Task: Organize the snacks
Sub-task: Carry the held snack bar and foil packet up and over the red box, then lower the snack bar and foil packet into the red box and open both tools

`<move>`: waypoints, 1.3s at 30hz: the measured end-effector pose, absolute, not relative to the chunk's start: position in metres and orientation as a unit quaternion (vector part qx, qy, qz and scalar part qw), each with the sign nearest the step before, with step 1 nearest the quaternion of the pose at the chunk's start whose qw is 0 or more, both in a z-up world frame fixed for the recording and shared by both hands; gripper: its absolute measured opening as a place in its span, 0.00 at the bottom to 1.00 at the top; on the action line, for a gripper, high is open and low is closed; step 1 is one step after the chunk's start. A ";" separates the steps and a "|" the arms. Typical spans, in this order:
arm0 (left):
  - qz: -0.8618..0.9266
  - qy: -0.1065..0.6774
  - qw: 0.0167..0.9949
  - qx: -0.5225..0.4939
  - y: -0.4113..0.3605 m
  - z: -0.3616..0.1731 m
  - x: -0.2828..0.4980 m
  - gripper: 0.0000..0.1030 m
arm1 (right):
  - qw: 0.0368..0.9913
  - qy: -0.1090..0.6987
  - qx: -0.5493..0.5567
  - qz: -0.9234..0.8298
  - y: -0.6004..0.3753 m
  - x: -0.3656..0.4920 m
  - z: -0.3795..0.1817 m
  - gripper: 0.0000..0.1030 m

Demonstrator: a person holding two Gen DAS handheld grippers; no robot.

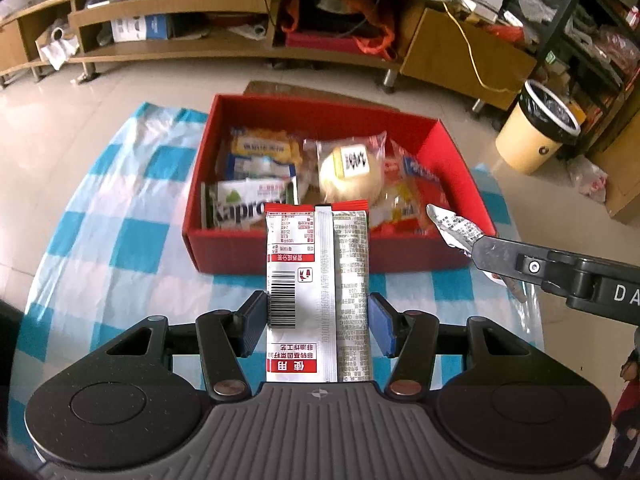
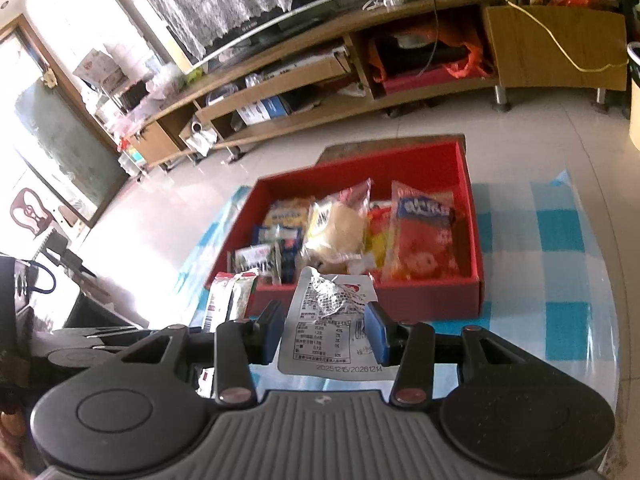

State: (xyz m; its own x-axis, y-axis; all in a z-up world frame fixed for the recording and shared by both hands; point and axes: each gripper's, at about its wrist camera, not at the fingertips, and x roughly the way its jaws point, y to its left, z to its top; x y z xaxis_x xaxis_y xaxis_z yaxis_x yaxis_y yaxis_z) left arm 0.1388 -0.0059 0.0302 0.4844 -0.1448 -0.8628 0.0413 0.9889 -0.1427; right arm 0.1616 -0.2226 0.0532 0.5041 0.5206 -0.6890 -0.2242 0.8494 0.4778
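Observation:
A red box [image 1: 320, 254] [image 2: 472, 216] on the checked tablecloth holds several snack packs, among them a round bun [image 1: 350, 178] [image 2: 340, 232]. My left gripper [image 1: 318, 314] is shut on a long white and red snack packet [image 1: 316, 280], held just in front of the box's near wall. That packet also shows at the left of the right wrist view [image 2: 230, 300]. My right gripper [image 2: 326, 330] is shut on a silver foil pouch [image 2: 332, 328], close to the box's near right corner. In the left wrist view the right gripper [image 1: 476, 250] comes in from the right with the pouch [image 1: 452, 226].
The blue and white checked cloth [image 1: 120, 208] covers a round table. Behind it stand a long wooden TV cabinet [image 1: 240, 12], a bin with a black liner [image 1: 538, 128] and dark shelving [image 1: 592, 32] at the right.

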 end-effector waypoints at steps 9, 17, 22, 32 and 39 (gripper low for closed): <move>-0.048 0.478 0.875 -0.060 -0.006 0.051 0.167 0.60 | 0.862 0.421 0.181 0.219 -0.222 0.185 0.069 0.42; -0.033 0.463 0.884 -0.052 -0.010 0.057 0.201 0.60 | 0.870 0.406 0.187 0.209 -0.223 0.215 0.076 0.42; -0.023 0.463 0.885 -0.041 -0.013 0.050 0.223 0.60 | 0.872 0.409 0.185 0.197 -0.222 0.237 0.071 0.42; -0.003 0.482 0.876 -0.032 -0.011 0.029 0.246 0.60 | 0.865 0.436 0.174 0.178 -0.216 0.267 0.046 0.42; 0.003 0.489 0.872 -0.023 -0.011 0.021 0.250 0.61 | 0.860 0.457 0.153 0.171 -0.208 0.272 0.030 0.42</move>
State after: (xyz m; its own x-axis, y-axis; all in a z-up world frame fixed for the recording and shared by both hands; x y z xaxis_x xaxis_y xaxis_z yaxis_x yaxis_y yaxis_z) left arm 0.2496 -0.0110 0.0211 0.5217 -0.0181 -0.8529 -0.0268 0.9989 -0.0376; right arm 0.2725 -0.2079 0.0297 0.5245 0.4331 -0.7331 -0.1537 0.8950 0.4187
